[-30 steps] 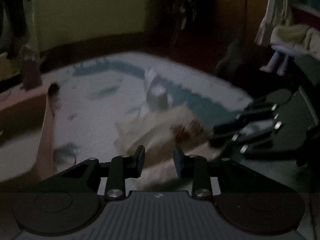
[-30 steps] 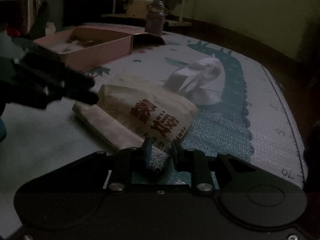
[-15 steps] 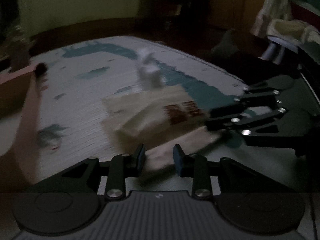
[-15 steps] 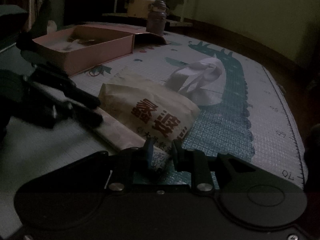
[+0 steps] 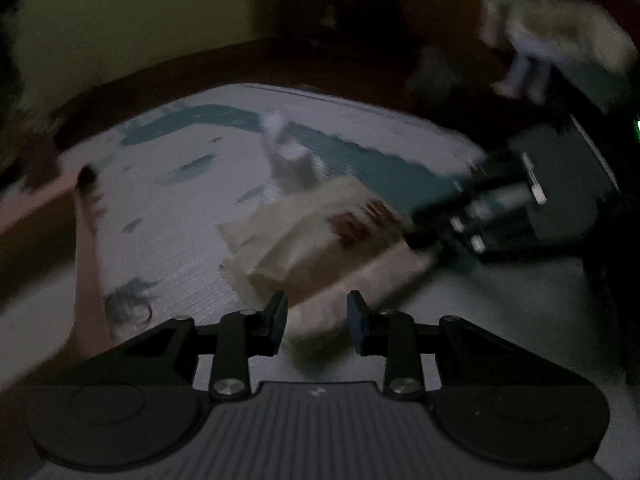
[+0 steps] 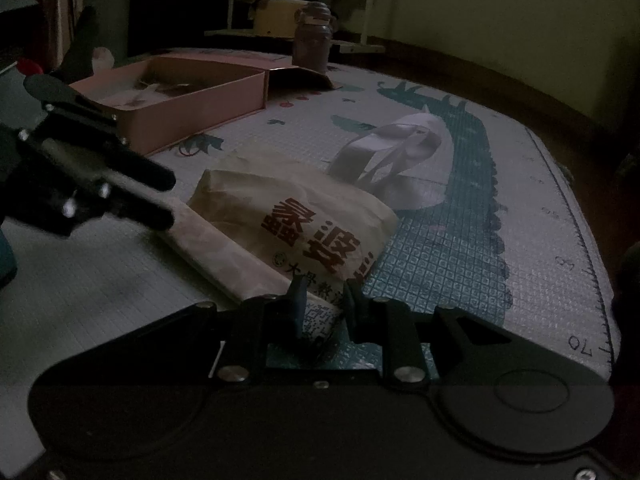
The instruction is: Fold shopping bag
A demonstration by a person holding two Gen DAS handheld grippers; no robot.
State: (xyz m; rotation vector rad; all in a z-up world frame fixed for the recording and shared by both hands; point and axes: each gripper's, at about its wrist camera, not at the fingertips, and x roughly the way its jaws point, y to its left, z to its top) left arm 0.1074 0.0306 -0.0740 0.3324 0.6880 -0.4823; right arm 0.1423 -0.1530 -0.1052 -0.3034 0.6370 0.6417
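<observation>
While left claw (image 6: 160,196) hovers part-open at bag's folded strip end, apparently ready to pinch, paper shopping bag (image 6: 296,216) lies half-folded on play mat (image 6: 440,264); right claw (image 6: 324,300) clamps near corner, likely anchoring it.

Tan shopping bag (image 6: 288,204), red print; teal-patterned mat (image 6: 460,248); pink box (image 6: 192,108).
</observation>
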